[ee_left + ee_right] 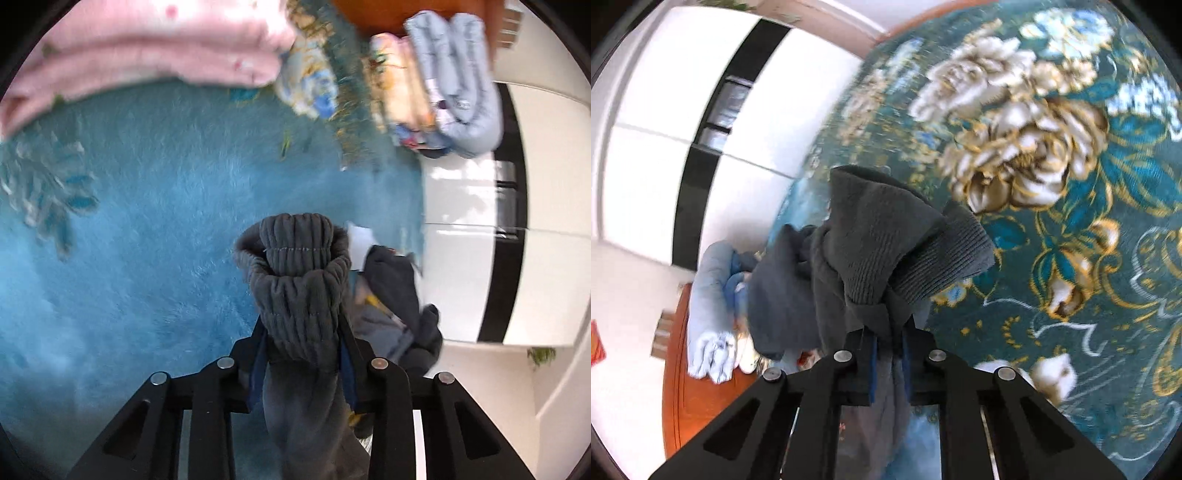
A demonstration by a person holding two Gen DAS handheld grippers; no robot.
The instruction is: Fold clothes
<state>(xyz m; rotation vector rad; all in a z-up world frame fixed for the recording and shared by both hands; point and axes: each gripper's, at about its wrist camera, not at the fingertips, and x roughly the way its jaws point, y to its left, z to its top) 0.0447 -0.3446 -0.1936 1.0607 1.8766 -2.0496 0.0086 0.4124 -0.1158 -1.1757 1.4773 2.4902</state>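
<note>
inspector a: left gripper (303, 354) is closed tight on the dark grey garment (299, 280). the ribbed, gathered band of the cloth bunches up between the jaws and rises in front of them, with the rest hanging down past the fingers.

inspector b: right gripper (888, 343) likewise: jaws nearly together, pinching a fold of the same dark grey garment (879, 251). a ribbed cuff flares out above the pinch and more cloth trails off to the left of the view.

inspector a: location of the garment?

inspector b: held clear above the teal floral bedcover (1071, 258), which fills the right wrist view; in the left wrist view the cover (147, 221) lies underneath. both views are blurred.

inspector a: other items noted: a pink folded blanket (147, 55) at the far edge of the cover, a stack of folded light blue clothes (454, 85) to its right, and white cupboard doors (476, 240) with a black strip beside the bed.
</note>
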